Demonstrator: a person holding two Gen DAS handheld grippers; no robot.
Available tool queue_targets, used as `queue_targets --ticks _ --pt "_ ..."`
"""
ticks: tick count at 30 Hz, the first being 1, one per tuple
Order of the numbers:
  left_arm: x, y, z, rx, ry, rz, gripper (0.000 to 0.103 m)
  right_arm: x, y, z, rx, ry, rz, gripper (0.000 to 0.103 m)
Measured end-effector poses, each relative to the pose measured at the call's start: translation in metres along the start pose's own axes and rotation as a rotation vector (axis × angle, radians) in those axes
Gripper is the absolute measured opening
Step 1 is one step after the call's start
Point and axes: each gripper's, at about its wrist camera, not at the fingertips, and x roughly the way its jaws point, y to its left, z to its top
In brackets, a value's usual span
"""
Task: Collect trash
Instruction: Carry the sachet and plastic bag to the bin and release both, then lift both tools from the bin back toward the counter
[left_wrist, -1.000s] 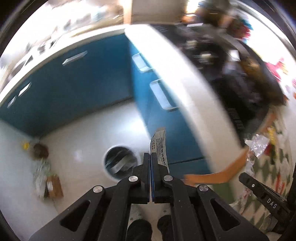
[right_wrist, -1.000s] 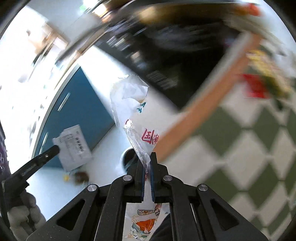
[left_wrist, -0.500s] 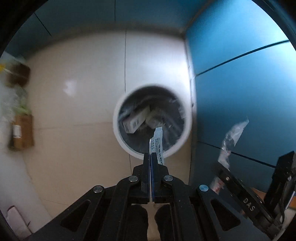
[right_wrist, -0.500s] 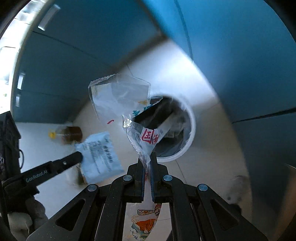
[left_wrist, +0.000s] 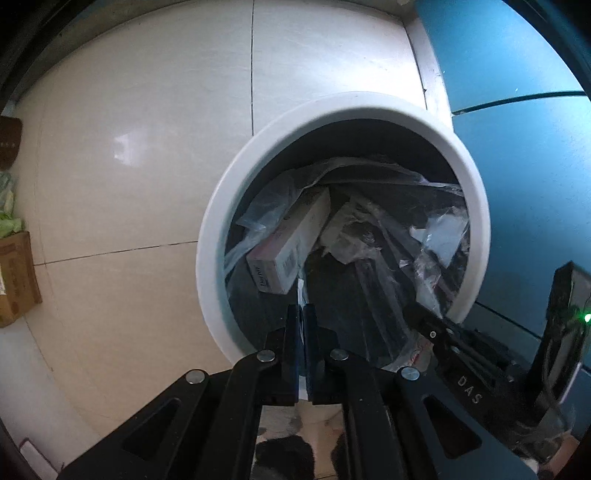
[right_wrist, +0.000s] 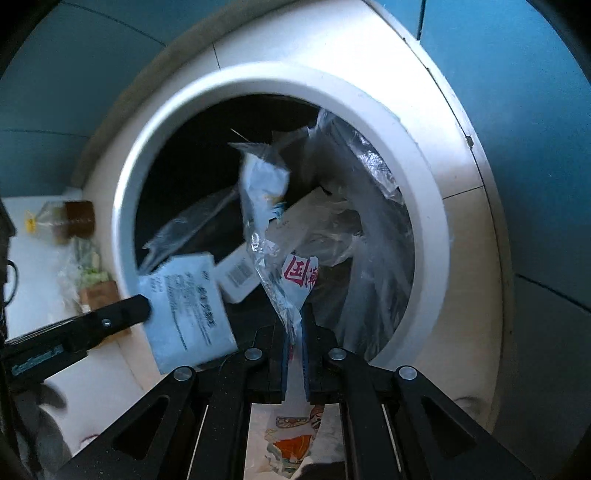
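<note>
White bin (right_wrist: 413, 155) — both fingers pinching wrappers above.

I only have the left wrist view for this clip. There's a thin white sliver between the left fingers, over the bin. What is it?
Observer: The right wrist view shows it flat-on. The left gripper pinches a white printed packet by one edge, above the near rim of the bin.
Operator: And the right gripper? I only see its side.
Observer: The right gripper is shut on a clear plastic wrapper with red characters, which reaches out over the bin's opening.
Operator: Is all of the wrapper ahead of the jaws?
Observer: No. A tail with a colourful printed figure hangs behind them.
</note>
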Motion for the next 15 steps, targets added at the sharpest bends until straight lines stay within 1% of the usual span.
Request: queue_targets --ticks 1,2,3,4,5,6,7,8,9,10,11,12,15 --pt "-0.001 0.0 -0.001 0.006 -0.001 0.03 0.004 -0.001 0.001 0.001 -0.001 0.004 0.001 0.027" --pt "-0.004 0.001 -0.002 0.011 -0.007 0.048 0.006 -0.004 0.001 0.001 -0.006 0.0 -0.006 0.038" --pt "-0.006 0.002 -0.003 0.014 -0.013 0.058 0.009 -0.007 0.006 0.003 -0.012 -0.006 -0.017 0.056" --pt "-0.012 0.001 -0.005 0.019 -0.025 0.074 0.024 -0.013 0.007 0.001 -0.021 -0.017 -0.032 0.066" --pt "-0.019 0.0 -0.008 0.02 -0.044 0.088 0.05 -0.017 0.007 -0.003 -0.028 -0.025 -0.046 0.069" --pt "-0.028 0.002 -0.011 0.022 -0.071 0.104 0.065 -0.025 0.009 -0.007 -0.03 -0.03 -0.054 0.076" --pt "-0.041 0.002 -0.016 0.02 -0.106 0.128 0.083 -0.033 0.009 -0.01 -0.032 -0.035 -0.067 0.083" --pt "-0.051 0.003 -0.021 0.018 -0.137 0.154 0.085 -0.041 0.011 -0.012 -0.038 -0.041 -0.082 0.088" --pt "-0.063 0.003 -0.027 0.021 -0.163 0.185 0.085 -0.053 0.015 -0.016 -0.042 -0.052 -0.1 0.096" --pt "-0.075 0.003 -0.034 0.02 -0.18 0.206 0.089 -0.064 0.016 -0.02 -0.043 -0.061 -0.11 0.101" --pt "-0.083 0.003 -0.038 0.014 -0.191 0.214 0.099 -0.076 0.018 -0.025 -0.041 -0.068 -0.116 0.102" --pt "-0.095 0.004 -0.045 0.01 -0.203 0.218 0.103 -0.089 0.021 -0.031 -0.041 -0.077 -0.121 0.102" --pt "-0.133 0.002 -0.069 0.001 -0.243 0.258 0.103 -0.127 0.034 -0.048 -0.059 -0.107 -0.148 0.102"
